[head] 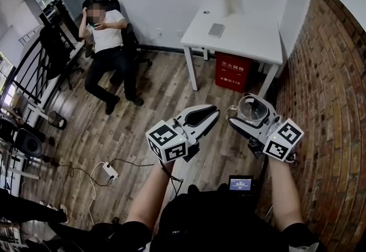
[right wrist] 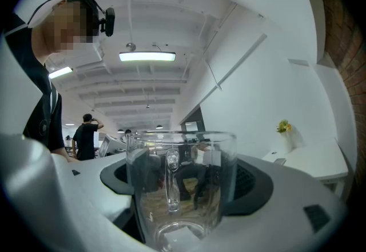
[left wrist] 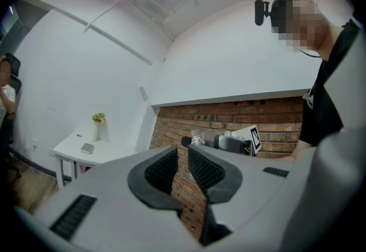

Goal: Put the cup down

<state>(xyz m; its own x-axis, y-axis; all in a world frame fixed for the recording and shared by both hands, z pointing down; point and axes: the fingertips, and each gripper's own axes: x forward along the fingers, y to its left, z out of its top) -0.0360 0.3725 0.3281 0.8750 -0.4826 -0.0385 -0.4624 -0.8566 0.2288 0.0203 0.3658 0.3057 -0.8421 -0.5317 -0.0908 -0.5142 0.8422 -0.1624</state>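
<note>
Currently: clear glass handled cup (head: 253, 108) held aloft, not yet set down

Head view: right gripper (head: 251, 115) clamps the cup above the wooden plank floor (head: 160, 91), well apart from the white rectangular table (head: 246, 39); left gripper (head: 210, 115) beside it, empty; red box (head: 233, 71) under the table bears white Chinese characters, too small to read. Left gripper view: jaws a slit apart, nothing between. Right gripper view: jaws wide, closed on the upright cup. Judgement: carry it level to a bare part of the table, seat the base flat, only then release; square black-and-white markers (head: 166, 141) carry no text
</note>
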